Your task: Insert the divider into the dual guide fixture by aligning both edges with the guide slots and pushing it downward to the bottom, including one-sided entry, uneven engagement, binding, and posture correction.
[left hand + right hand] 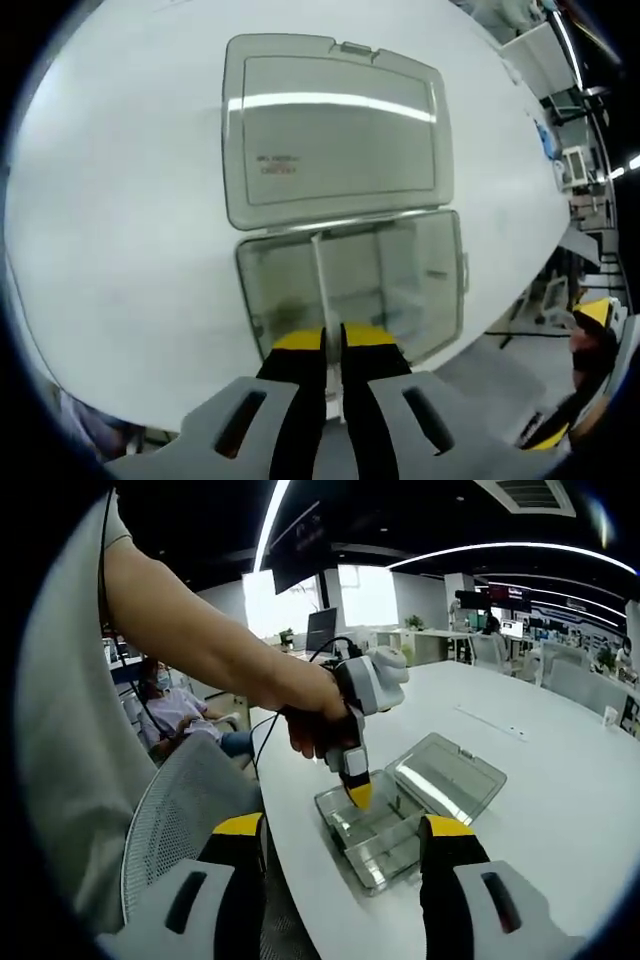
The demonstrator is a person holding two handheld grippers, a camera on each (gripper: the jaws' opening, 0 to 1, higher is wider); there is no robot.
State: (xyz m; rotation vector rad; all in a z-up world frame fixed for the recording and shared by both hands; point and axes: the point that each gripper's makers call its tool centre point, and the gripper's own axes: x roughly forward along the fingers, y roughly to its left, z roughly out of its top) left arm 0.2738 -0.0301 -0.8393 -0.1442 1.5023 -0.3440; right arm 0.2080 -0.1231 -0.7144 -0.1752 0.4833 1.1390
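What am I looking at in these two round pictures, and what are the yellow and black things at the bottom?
Those are the jaws of two tools that a person holds, one in each hand. A camera rides on each tool. In the left gripper view, the left hand-held gripper is shut on a thin clear divider, standing in a clear plastic box whose lid lies open on a white table. In the right gripper view, the right hand-held gripper is open and holds nothing. It looks across at the person's hand working the other tool over the same box.
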